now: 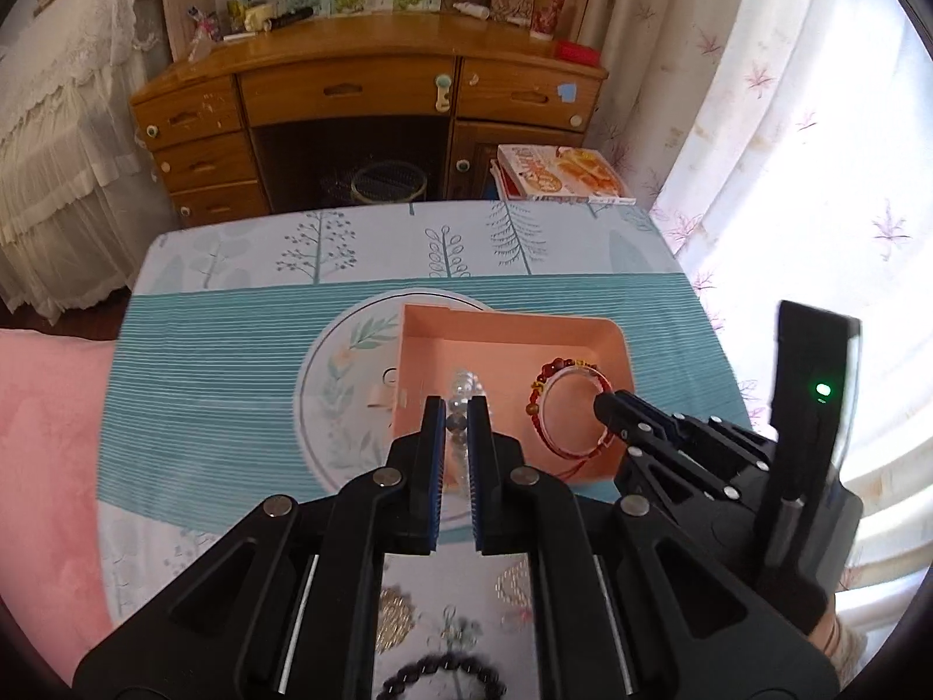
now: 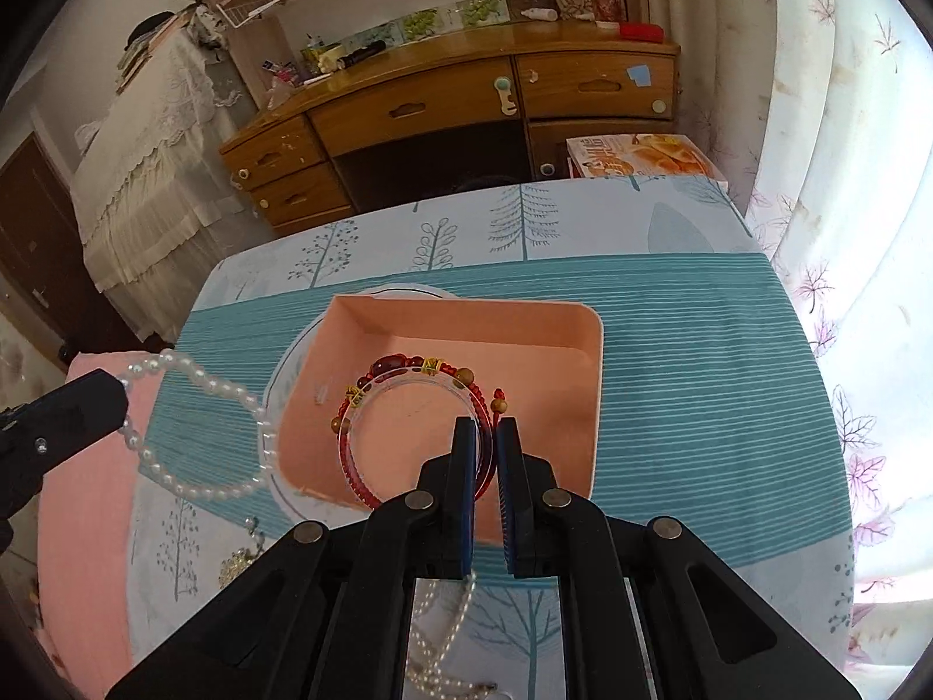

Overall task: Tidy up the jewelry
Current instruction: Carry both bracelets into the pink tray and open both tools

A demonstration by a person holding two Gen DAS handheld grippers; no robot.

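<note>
A pink tray (image 1: 513,332) (image 2: 525,326) sits on the teal striped tablecloth. My left gripper (image 1: 456,408) is shut on a pearl bracelet (image 1: 463,388) at the tray's near left edge; in the right wrist view the bracelet (image 2: 192,373) hangs as a loop from the left gripper (image 2: 87,402). My right gripper (image 2: 485,429) (image 1: 606,405) is shut on a red beaded bracelet with a clear bangle (image 2: 408,385) (image 1: 560,385), held inside the tray.
A dark bead bracelet (image 1: 443,674), gold pieces (image 1: 396,618) and a pearl strand (image 2: 443,630) lie on the near cloth. A wooden desk (image 1: 361,93) stands beyond the table, books (image 1: 560,172) beside it, curtains (image 1: 816,175) on the right.
</note>
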